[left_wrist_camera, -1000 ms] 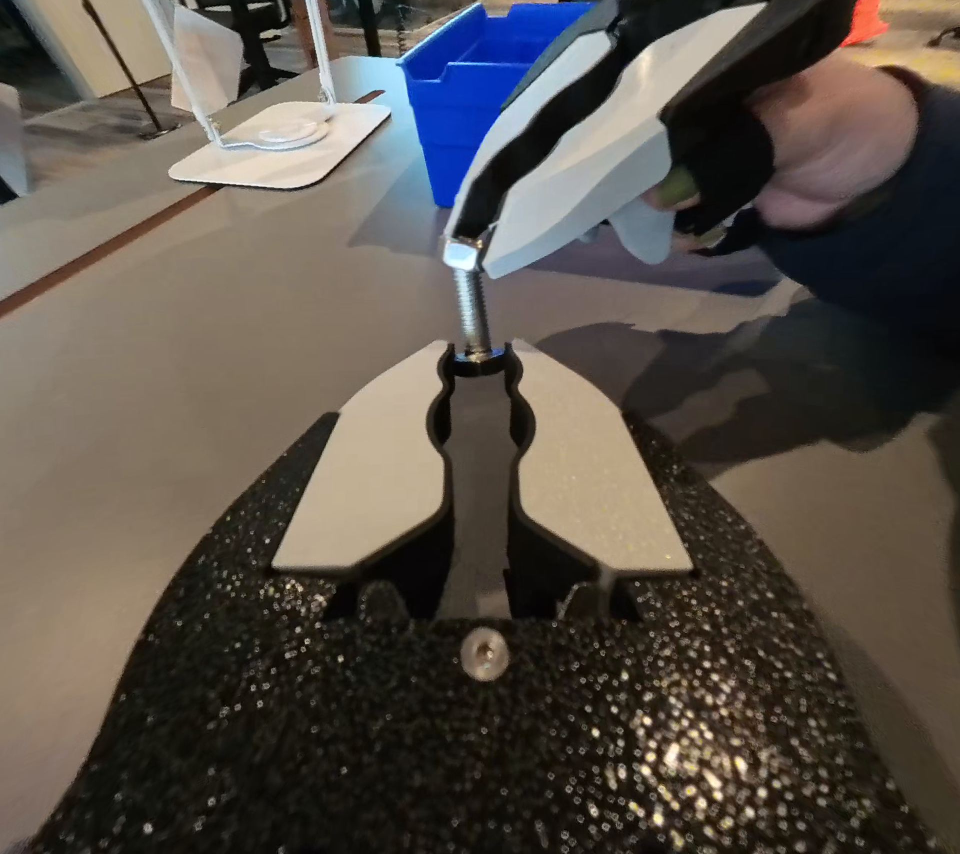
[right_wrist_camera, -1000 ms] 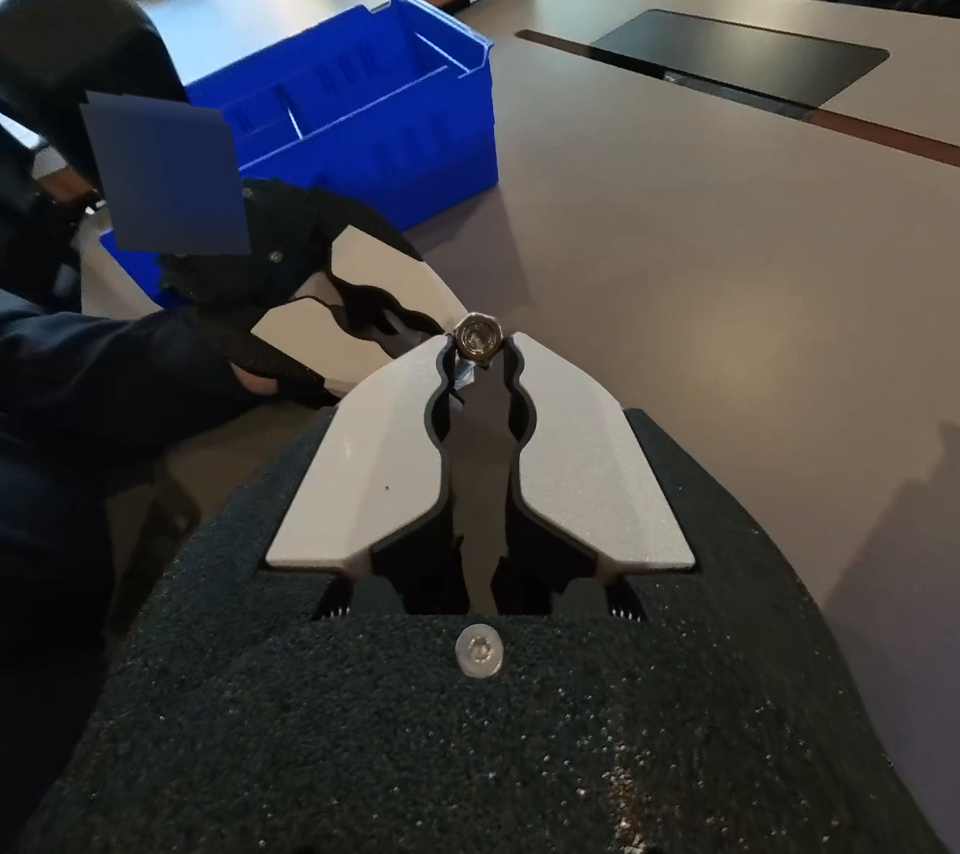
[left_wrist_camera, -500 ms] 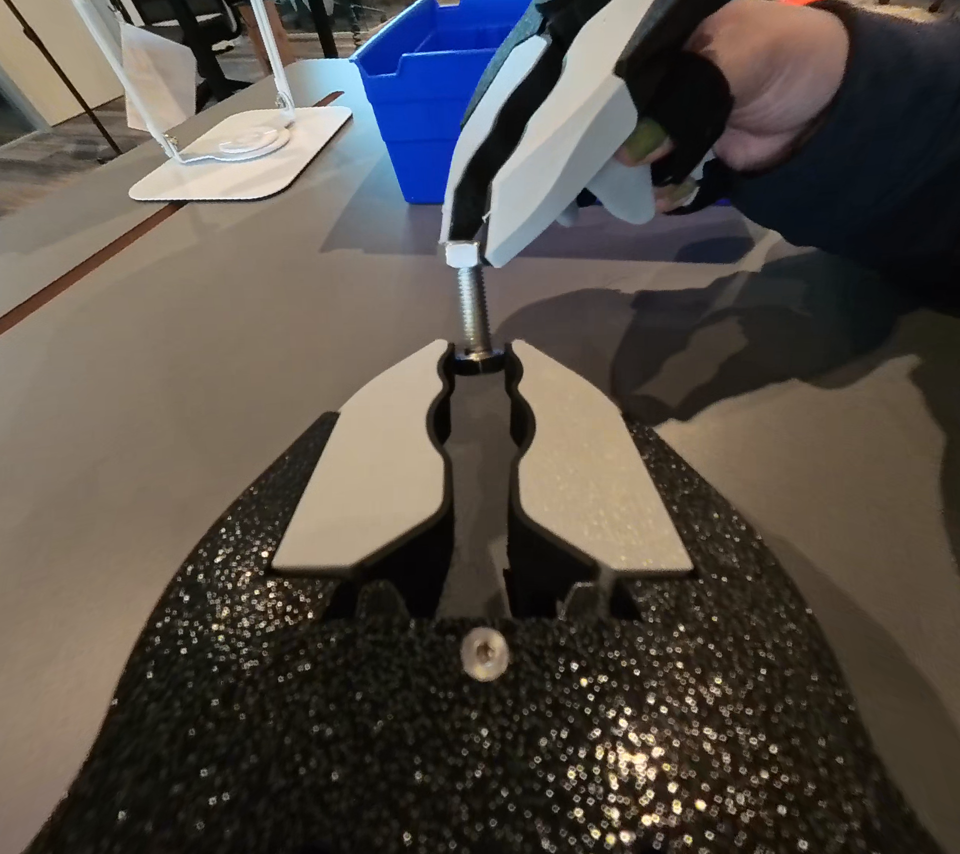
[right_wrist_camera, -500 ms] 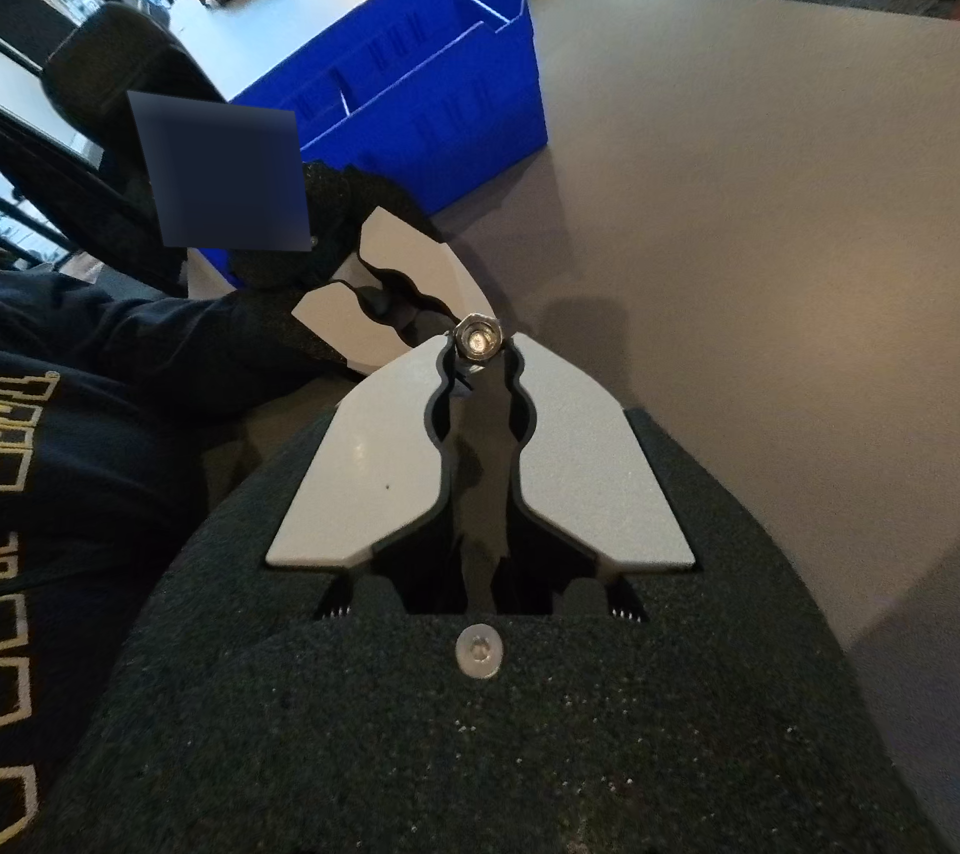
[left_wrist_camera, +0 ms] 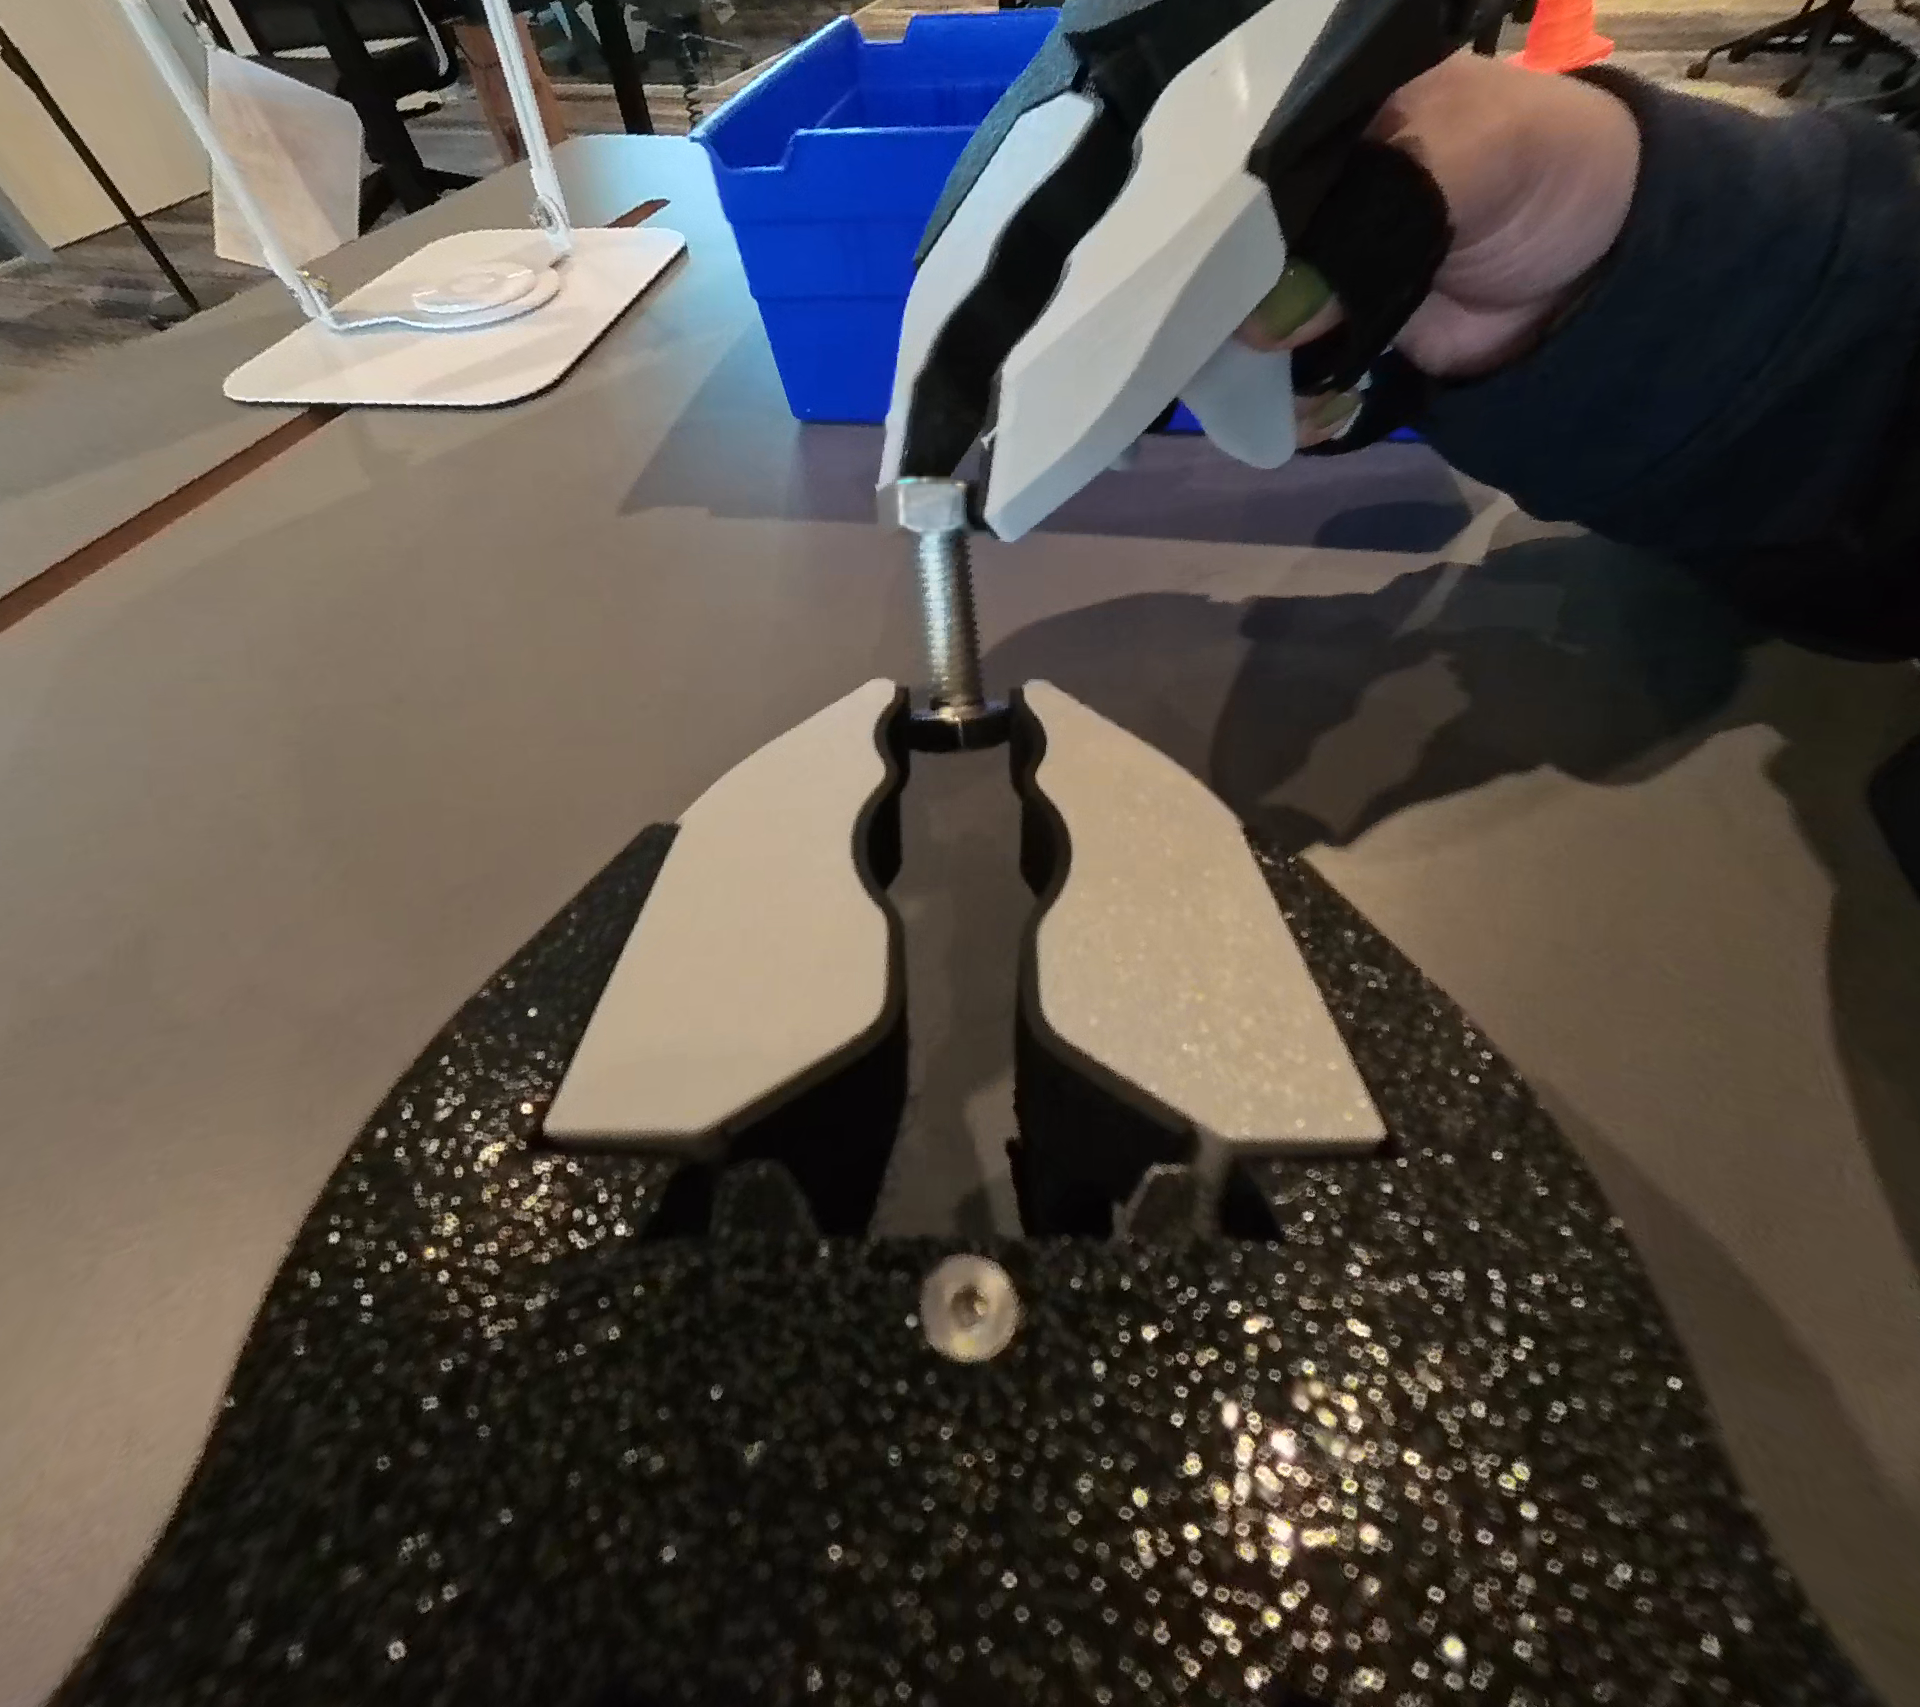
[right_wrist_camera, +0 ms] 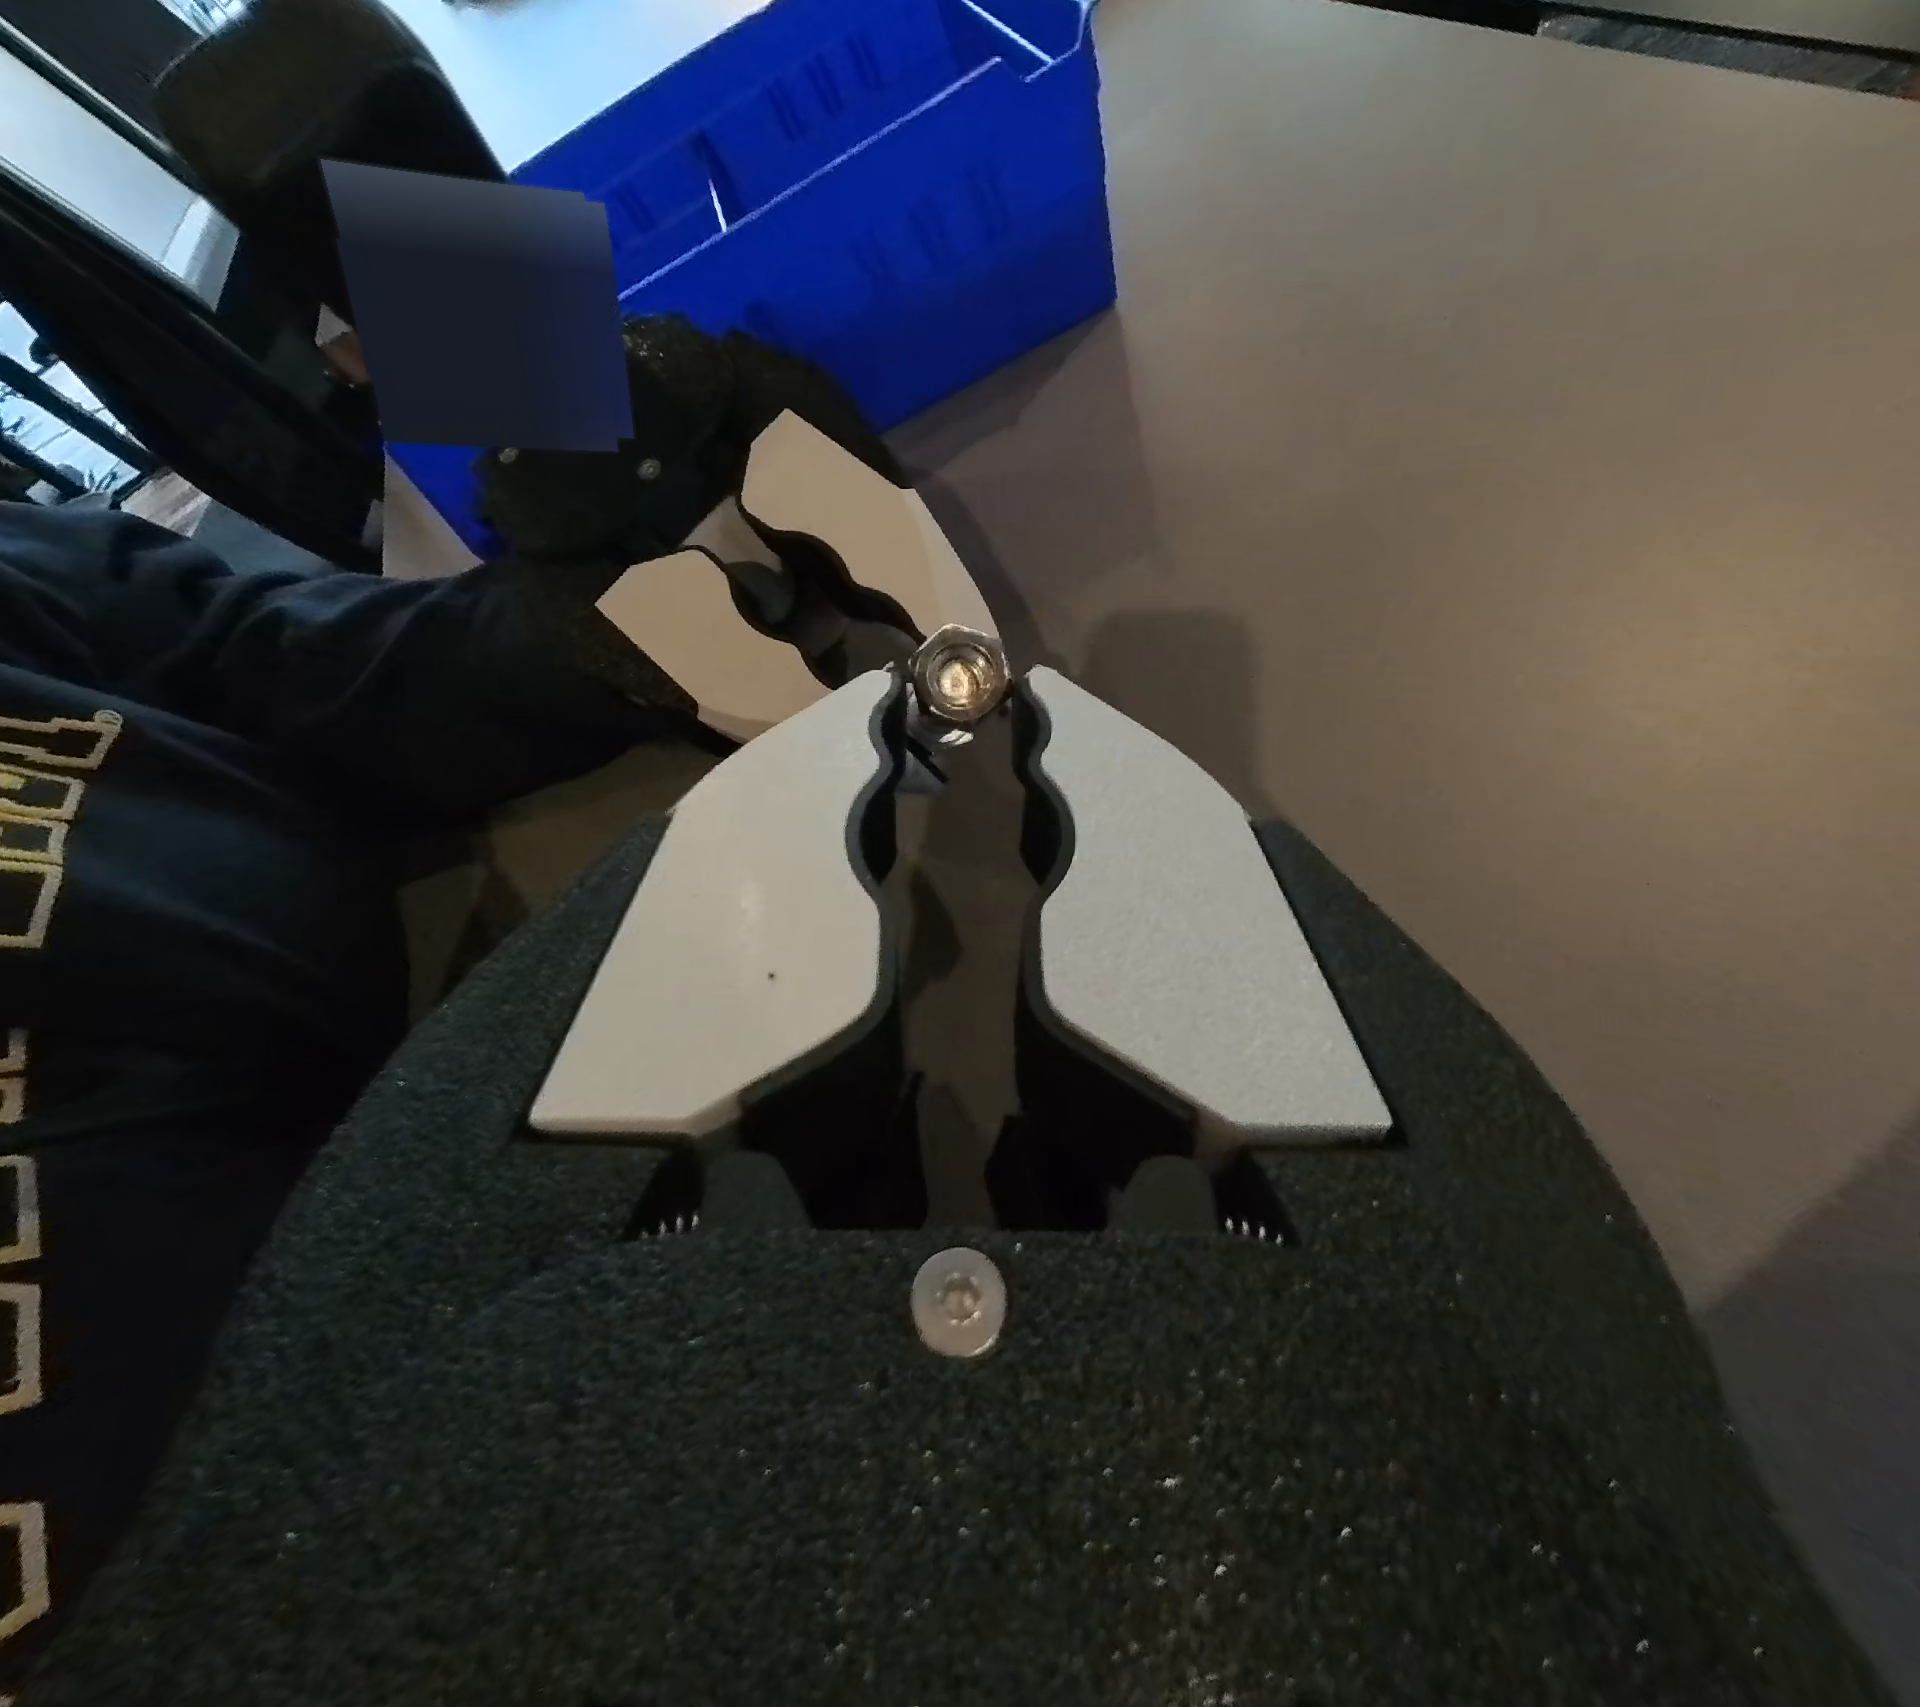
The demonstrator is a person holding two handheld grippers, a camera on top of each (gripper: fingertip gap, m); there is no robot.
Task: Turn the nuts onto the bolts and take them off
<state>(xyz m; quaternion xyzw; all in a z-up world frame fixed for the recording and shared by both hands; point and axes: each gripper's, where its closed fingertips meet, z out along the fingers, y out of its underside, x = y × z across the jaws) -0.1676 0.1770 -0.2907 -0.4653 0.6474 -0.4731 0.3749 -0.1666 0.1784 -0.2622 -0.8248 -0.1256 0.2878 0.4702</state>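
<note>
A silver threaded bolt (left_wrist_camera: 948, 618) stands upright above the grey table (left_wrist_camera: 364, 670). My left gripper (left_wrist_camera: 954, 707) is shut on the bolt's dark lower end. A silver hex nut (left_wrist_camera: 930, 504) sits at the bolt's top. My right gripper (left_wrist_camera: 940, 488) comes down from the upper right and is shut on that nut. In the right wrist view the right gripper (right_wrist_camera: 956, 686) clamps the nut (right_wrist_camera: 954, 681) seen end-on, with the bolt's tip in its middle. The left gripper's white fingers (right_wrist_camera: 852, 504) show just behind it; the bolt shaft is hidden there.
A blue divided bin (left_wrist_camera: 852, 223) stands on the table behind the bolt, also seen in the right wrist view (right_wrist_camera: 914, 203). A white stand with a flat base (left_wrist_camera: 447, 317) is at the far left. A hand (left_wrist_camera: 1527, 203) and a dark sleeve (right_wrist_camera: 208, 722) hold the grippers. My left and right fingertips are right by each other.
The right gripper has swung around the bolt's axis with the nut in it and now stands steeper. The left gripper and the bolt have stayed in place.
</note>
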